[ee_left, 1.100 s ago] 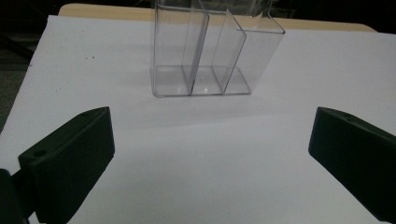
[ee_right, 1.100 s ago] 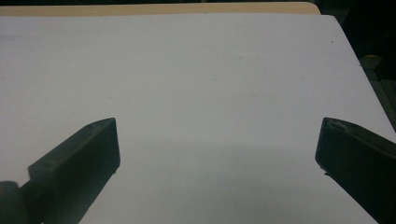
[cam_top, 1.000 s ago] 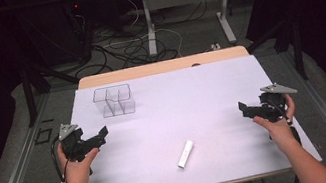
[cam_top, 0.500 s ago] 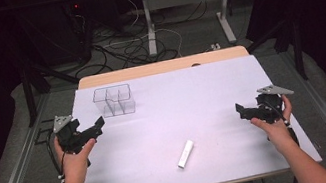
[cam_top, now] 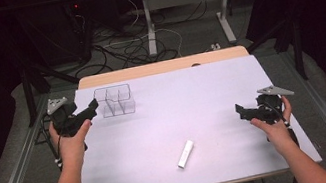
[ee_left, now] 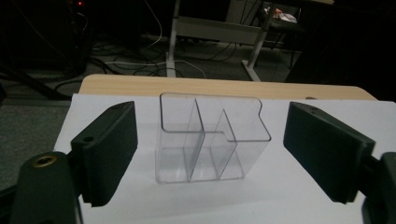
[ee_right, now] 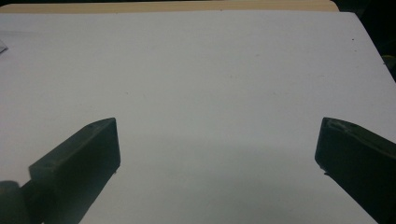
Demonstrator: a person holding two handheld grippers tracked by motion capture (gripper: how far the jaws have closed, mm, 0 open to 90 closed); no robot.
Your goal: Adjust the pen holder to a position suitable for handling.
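Left gripper point(cam_top: 84, 111) at table's point(cam_top: 202, 94) 10 o'clock, jaws apart, aimed at clear organizer point(ee_left: 210, 137) (three compartments), just beside it, not touching. Right gripper point(cam_top: 245, 111) at 3 o'clock, jaws apart, empty. White tube point(cam_top: 185, 154) lies near 6 o'clock.

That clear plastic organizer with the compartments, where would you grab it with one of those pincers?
I'd likely clamp one upright outer wall of the clear organizer, coming from the near-left side where the left gripper, jaws wide open, already faces it. It stands upright with open-topped compartments, so one jaw could slip inside and the other stay outside. The thin smooth walls may slip.
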